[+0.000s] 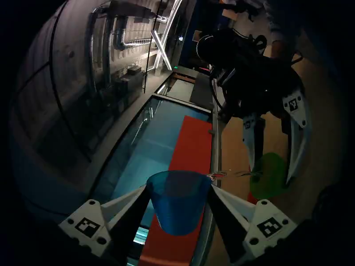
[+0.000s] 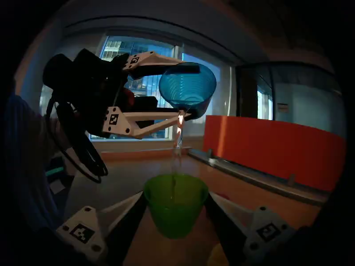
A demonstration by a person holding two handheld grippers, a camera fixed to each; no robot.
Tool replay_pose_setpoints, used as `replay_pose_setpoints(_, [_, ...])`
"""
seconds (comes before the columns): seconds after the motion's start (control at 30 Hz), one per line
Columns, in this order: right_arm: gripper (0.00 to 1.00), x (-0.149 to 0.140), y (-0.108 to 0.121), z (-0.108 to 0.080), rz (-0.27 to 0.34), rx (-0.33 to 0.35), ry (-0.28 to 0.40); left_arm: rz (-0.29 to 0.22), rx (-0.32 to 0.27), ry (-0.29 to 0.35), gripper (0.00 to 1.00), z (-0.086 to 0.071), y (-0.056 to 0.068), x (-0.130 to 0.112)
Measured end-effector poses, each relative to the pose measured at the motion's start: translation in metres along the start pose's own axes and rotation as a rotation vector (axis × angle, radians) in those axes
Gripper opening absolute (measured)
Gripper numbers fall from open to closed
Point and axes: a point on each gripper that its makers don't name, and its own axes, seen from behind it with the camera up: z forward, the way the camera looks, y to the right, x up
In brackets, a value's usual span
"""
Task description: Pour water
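Left gripper [image 1: 179,187]: clamped on the blue cup [image 1: 179,208], which is tipped above the green cup [image 2: 175,208].
Right gripper [image 2: 175,195]: clamped on the upright green cup.
Water [image 2: 179,133]: a thin stream falling into the green cup.
Orange panel [image 2: 275,142]: behind the green cup.

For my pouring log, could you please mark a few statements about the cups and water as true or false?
1. The left gripper holds the blue cup. True.
2. The green cup is tipped above the blue cup. False: the blue cup is tipped above the green cup.
3. Water streams down into the green cup. True.
4. The green cup stands free, ungripped. False: the right gripper holds it.
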Motion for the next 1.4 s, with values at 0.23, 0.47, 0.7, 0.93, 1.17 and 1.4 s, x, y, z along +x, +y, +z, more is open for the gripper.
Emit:
replay_pose_setpoints(0.23, [0.91, 0.0020, -0.0007, 0.0000, -0.002, -0.001, 0.004, 0.029, 0.000, -0.001, 0.87, 0.0019, -0.0034, 0.0007])
replay_pose_setpoints(0.47, [0.90, 0.0043, 0.0005, 0.0001, 0.002, -0.004, 0.010, 0.058, 0.000, -0.004, 0.87, 0.0028, -0.0057, 0.0010])
replay_pose_setpoints(0.7, [0.90, 0.0051, 0.0003, -0.0004, 0.001, -0.005, 0.012, 0.081, -0.002, -0.002, 0.87, 0.0014, -0.0056, 0.0034])
replay_pose_setpoints(0.93, [0.90, 0.0065, 0.0004, -0.0003, 0.003, -0.006, 0.015, 0.108, -0.003, -0.003, 0.87, 0.0017, -0.0046, 0.0043])
replay_pose_setpoints(1.17, [0.90, 0.0068, 0.0000, 0.0003, 0.000, -0.007, 0.018, 0.147, -0.001, -0.005, 0.87, 0.0016, -0.0071, 0.0054])
replay_pose_setpoints(1.4, [0.90, 0.0075, 0.0007, -0.0003, 0.000, -0.010, 0.022, 0.192, 0.003, -0.010, 0.87, 0.0024, -0.0095, 0.0059])
